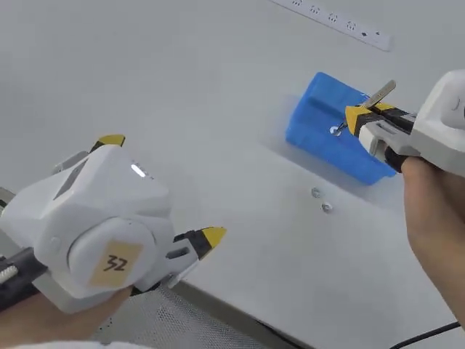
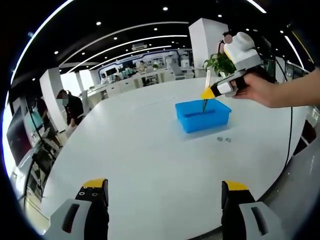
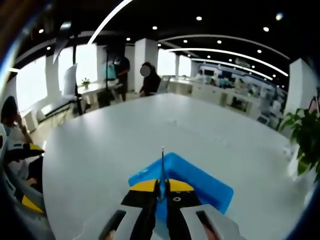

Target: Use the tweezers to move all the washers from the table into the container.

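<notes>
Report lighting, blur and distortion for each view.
Head view: soft, even light, faint shadow beside the blue plastic container, glint on the white left gripper. Left gripper view: fisheye curves the white table. Right gripper view: window glare at left; thin metal tweezers faint, jaws blurred.

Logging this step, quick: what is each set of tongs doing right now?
Left tongs: open, empty.
Right tongs: shut on the tweezers, over the container.

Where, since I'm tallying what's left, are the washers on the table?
Head view, right side: two washers lie close together on the white table, just in front of the blue container.
</notes>
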The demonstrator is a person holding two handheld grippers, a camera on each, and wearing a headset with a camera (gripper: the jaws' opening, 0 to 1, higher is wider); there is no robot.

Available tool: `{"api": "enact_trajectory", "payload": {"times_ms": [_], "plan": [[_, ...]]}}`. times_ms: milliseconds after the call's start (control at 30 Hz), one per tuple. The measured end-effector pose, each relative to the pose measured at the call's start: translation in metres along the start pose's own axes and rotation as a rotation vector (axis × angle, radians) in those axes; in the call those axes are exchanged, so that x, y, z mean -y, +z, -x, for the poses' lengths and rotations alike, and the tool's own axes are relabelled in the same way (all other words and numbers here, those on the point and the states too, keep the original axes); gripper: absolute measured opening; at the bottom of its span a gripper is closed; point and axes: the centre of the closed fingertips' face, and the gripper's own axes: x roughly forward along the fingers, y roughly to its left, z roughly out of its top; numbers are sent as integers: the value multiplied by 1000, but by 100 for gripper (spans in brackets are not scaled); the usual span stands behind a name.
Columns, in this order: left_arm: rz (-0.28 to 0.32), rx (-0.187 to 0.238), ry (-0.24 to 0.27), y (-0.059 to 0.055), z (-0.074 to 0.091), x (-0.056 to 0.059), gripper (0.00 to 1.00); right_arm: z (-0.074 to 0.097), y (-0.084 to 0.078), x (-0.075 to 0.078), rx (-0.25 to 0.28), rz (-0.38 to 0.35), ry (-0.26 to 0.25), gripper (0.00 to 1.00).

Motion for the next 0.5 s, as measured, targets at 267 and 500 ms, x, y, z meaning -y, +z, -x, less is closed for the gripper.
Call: {"api": "enact_trajectory", "payload": {"times_ms": [267, 500], "plan": [[-7, -10, 0, -2, -1, 0, 96, -12, -15, 0, -34, -3, 5, 3], [-11, -16, 0, -2, -2, 1, 96, -17, -24, 2, -51, -30, 3, 3]]}}
